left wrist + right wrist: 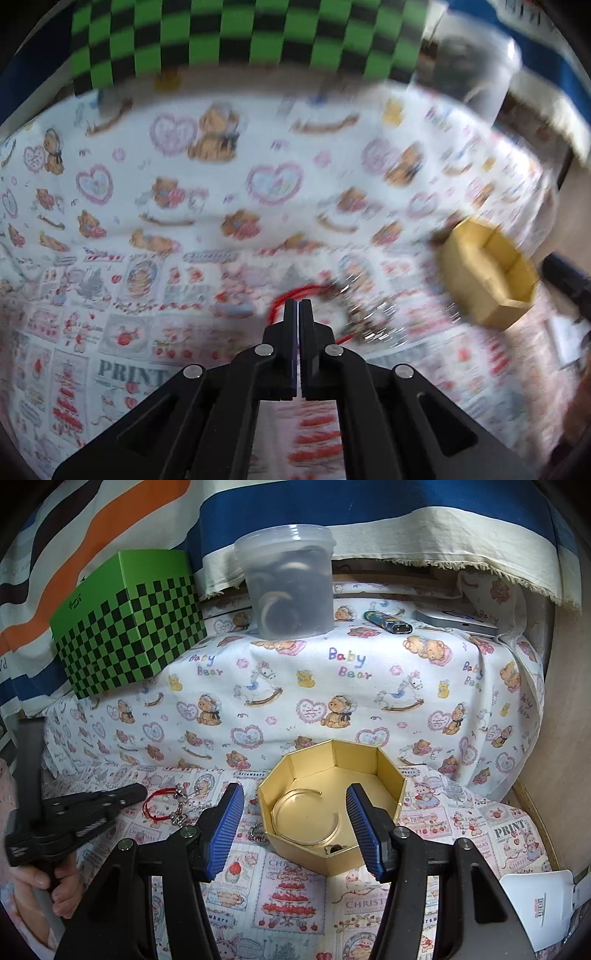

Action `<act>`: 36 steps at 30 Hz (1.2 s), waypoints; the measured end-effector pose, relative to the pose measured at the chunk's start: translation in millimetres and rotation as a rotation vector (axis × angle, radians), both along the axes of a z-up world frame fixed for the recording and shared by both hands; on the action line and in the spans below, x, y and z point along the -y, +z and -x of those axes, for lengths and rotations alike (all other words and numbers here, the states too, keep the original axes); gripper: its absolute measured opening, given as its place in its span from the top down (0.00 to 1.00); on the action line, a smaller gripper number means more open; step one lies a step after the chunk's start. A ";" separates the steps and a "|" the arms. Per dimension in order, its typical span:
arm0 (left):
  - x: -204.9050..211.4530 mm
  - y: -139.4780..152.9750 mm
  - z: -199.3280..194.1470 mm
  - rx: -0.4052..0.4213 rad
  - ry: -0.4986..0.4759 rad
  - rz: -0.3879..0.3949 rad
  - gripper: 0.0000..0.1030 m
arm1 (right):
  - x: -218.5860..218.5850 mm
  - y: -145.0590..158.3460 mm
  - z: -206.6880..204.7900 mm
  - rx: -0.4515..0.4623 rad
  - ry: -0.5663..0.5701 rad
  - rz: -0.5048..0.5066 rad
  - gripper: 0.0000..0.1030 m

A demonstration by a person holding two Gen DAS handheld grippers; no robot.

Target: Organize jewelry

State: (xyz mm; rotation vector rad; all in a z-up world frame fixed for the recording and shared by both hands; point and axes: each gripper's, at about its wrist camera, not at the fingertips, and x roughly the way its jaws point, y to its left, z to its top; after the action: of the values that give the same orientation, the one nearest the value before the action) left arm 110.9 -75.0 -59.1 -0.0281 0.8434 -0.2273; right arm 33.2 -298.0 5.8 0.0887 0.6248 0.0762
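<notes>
A gold octagonal box (pixel 388 775) stands on the printed cloth; a thin gold bangle (pixel 295 814) and a small dark piece (pixel 334 847) lie inside. It also shows in the blurred left wrist view (pixel 484 269). A red cord bracelet (pixel 157 799) with silver beads (pixel 181 806) lies left of the box, and in the left wrist view (pixel 291 295) just beyond my fingertips. My left gripper (pixel 298 304), also seen from the right wrist (pixel 136 792), is shut and empty, its tip beside the red cord. My right gripper (pixel 295 812) is open and empty, its fingers on either side of the box's near left part.
A green-and-black checkered box (pixel 125 627) stands back left. A translucent lidded tub (pixel 291 587) stands at the back centre, with a lighter (pixel 388 622) and a flat silver device (pixel 458 622) to its right. A small chain piece (pixel 258 834) lies by the box. White packaging (pixel 535 908) lies front right.
</notes>
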 end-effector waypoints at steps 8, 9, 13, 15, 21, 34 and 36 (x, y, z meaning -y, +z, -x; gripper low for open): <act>0.4 -5.3 -1.3 -0.019 -0.001 -0.035 0.82 | 3.0 0.6 -0.3 -0.005 0.003 -0.017 0.42; 4.9 -6.0 -2.2 -0.016 0.000 -0.048 0.59 | 2.9 0.3 -0.4 -0.006 0.003 -0.015 0.42; 16.5 -6.1 -1.6 -0.009 0.002 -0.107 0.46 | 0.0 0.2 -0.1 -0.006 0.004 0.001 0.42; 23.4 -12.1 -5.7 -0.032 0.023 -0.151 0.46 | -0.8 0.2 0.2 -0.004 0.005 0.006 0.42; 27.8 -14.5 -3.5 -0.021 0.092 -0.259 0.69 | -0.5 1.1 0.8 -0.001 0.004 0.016 0.42; -45.9 15.7 18.0 -0.010 0.153 -0.093 0.98 | 3.9 4.4 3.1 0.005 -0.008 -0.002 0.42; -53.2 30.4 29.8 0.032 0.134 -0.034 0.98 | 4.5 5.0 3.7 0.007 -0.010 -0.007 0.42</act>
State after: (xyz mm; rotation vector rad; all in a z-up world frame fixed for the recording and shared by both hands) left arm 81.1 -21.8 -28.7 -0.0486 0.8097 -0.0867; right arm 29.5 -302.4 10.9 0.0985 0.6173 0.0685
